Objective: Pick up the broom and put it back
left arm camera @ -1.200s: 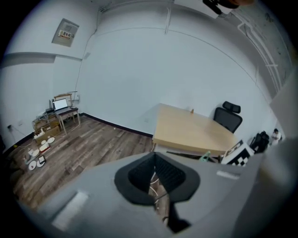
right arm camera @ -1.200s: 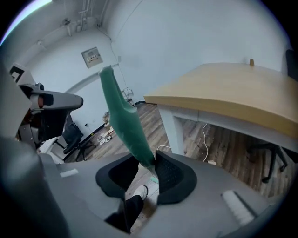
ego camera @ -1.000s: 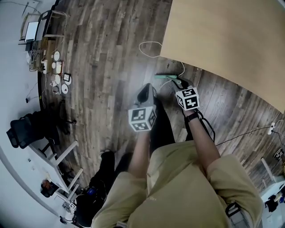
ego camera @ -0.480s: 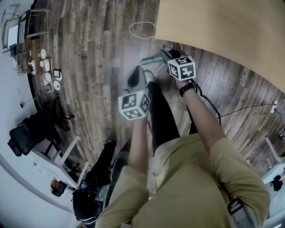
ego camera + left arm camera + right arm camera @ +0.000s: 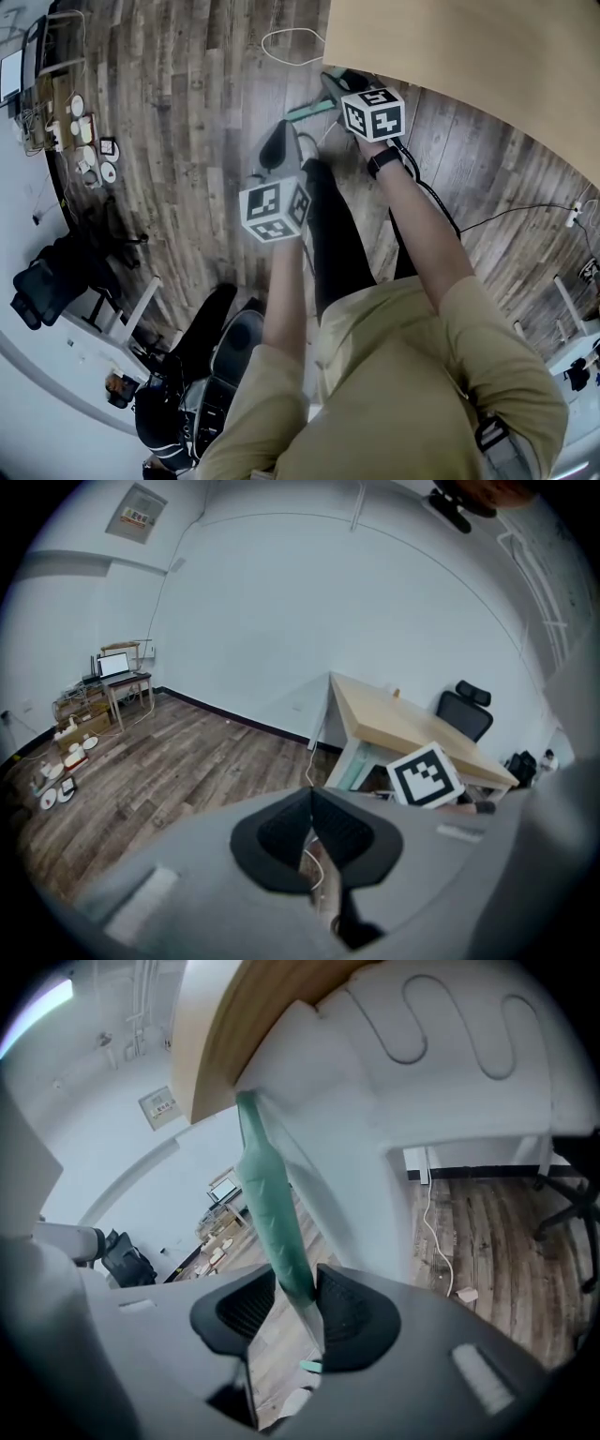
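The broom (image 5: 309, 111) is a green stick lying out from under the table edge; its handle (image 5: 268, 1194) runs up along the white table leg (image 5: 375, 1082). My right gripper (image 5: 332, 84) is closed on that handle, the pads (image 5: 342, 1309) pressing on its lower end, and the jaws are just easing open. My left gripper (image 5: 275, 150) hangs over the floor left of it, shut with nothing in it (image 5: 311, 794). The right gripper's marker cube (image 5: 427, 775) shows beside the desk in the left gripper view.
A light wooden table (image 5: 469, 56) fills the upper right, with a white cable loop (image 5: 286, 42) on the plank floor beside it. Small devices and a desk (image 5: 80, 122) line the left wall. A black office chair (image 5: 42, 281) stands lower left.
My right gripper has carried the broom's end up the picture, close to the table edge. My left gripper has sunk a little and drifted left.
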Tool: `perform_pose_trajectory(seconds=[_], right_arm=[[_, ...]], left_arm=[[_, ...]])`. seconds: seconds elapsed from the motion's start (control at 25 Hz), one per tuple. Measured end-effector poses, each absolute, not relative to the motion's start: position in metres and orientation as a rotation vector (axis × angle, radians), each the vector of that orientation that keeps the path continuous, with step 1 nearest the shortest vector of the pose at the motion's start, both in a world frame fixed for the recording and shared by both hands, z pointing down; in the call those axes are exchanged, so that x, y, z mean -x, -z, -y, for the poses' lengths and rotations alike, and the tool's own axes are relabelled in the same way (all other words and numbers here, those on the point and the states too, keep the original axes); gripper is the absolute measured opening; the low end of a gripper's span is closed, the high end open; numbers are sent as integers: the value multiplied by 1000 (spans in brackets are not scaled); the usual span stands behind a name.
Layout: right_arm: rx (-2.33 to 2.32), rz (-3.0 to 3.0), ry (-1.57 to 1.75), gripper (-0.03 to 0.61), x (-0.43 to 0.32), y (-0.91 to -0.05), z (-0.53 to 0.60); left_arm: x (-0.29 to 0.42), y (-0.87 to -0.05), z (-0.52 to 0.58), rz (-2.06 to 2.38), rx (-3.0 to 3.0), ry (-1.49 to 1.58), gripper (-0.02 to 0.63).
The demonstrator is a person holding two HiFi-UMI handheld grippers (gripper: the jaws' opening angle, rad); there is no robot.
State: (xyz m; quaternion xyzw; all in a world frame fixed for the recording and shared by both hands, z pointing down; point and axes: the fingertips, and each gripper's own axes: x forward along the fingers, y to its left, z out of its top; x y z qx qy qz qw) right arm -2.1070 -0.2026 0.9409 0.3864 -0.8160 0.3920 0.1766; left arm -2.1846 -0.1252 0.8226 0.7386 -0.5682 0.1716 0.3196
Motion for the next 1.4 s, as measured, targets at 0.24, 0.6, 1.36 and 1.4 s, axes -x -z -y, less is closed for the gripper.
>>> perform_pose_trajectory(seconds=[0.24,0.6,1.36,1.4], right_arm=[[-1075,2296,-1117,229,2108,-950,198],[-1057,2296,-1124,263,2100,-958,195],[-1077,2267,-1027,288,2065,-873,125],[-1085,2285,-1000,270,2065,-853,123]], left_arm=[[2189,-825,124,1495,-1931,-446,2],[2181,-837,112,1471,-1914,-455,2],[2164,-784,131,1453,-2000,-471,2],[2163,-770,133,1457,-2015,-463,2]])
